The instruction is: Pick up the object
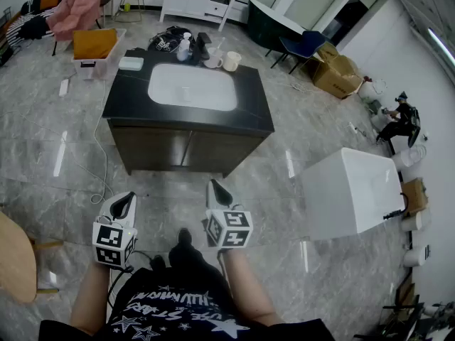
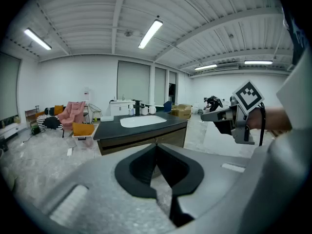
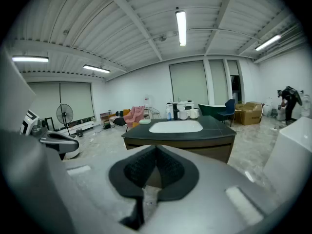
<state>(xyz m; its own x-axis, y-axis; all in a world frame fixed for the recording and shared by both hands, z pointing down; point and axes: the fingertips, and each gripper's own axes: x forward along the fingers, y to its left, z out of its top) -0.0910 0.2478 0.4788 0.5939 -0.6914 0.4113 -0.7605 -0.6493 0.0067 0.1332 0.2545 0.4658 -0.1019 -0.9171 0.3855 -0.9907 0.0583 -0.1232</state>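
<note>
Standing before a dark table [image 1: 135, 98] with a white sink [image 1: 192, 87], a person holds 2 tools low over the marble floor [image 1: 64, 169], well short of the table. The left tool [image 1: 127, 199] has its jaws pressed together with nothing between them; the right tool [image 1: 216, 185] is likewise closed and empty. Along the table's far edge stand a bottle [image 1: 184, 47], 2 cups [image 1: 232, 61] and, at the left corner, a flat white box [image 1: 131, 63]. Which of these is the object to pick up cannot be told; all sit well apart from both tools.
</note>
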